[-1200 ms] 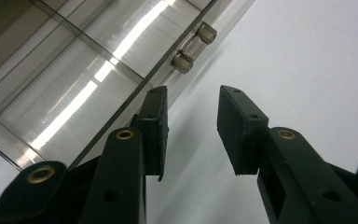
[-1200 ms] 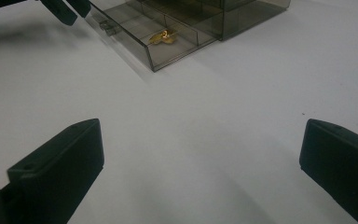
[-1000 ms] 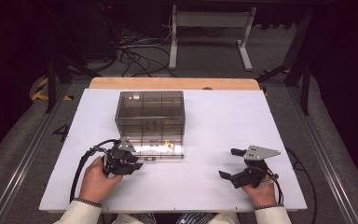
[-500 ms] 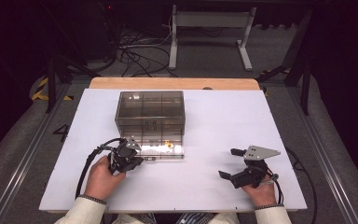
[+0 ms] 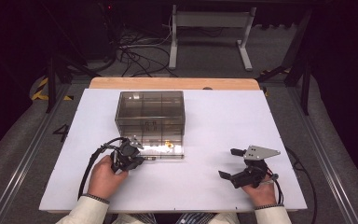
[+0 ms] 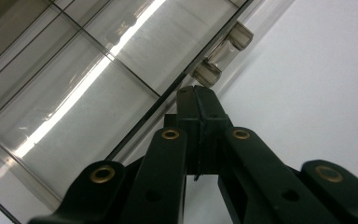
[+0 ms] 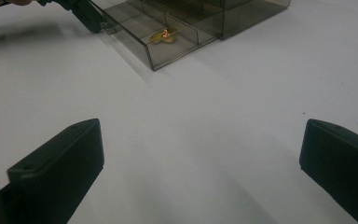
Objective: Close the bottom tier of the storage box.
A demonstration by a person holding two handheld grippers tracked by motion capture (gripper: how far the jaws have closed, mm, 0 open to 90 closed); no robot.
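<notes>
A smoky clear drawer cabinet [image 5: 150,109] stands mid-table. Its bottom drawer [image 5: 161,150] is pulled out toward me, with a small golden object [image 5: 169,144] lying in it. My left gripper [image 5: 142,158] sits at the drawer's left front corner. In the left gripper view its jaws are pressed together, and the left gripper [image 6: 196,93] tips lie just below the drawer's clear handle [image 6: 221,53]; nothing shows between them. My right gripper [image 5: 229,163] rests open on the table at the front right. The right gripper [image 7: 200,154] faces the drawer [image 7: 158,32] and the golden object [image 7: 164,36] from afar.
The white table [image 5: 223,116] has bare room around the cabinet, right of it and along the front. A wooden strip [image 5: 172,83] borders the far edge. Cables [image 5: 91,163] trail from the left gripper.
The left gripper has edged slightly toward the drawer front and its jaws have come together. The right hand has stayed still.
</notes>
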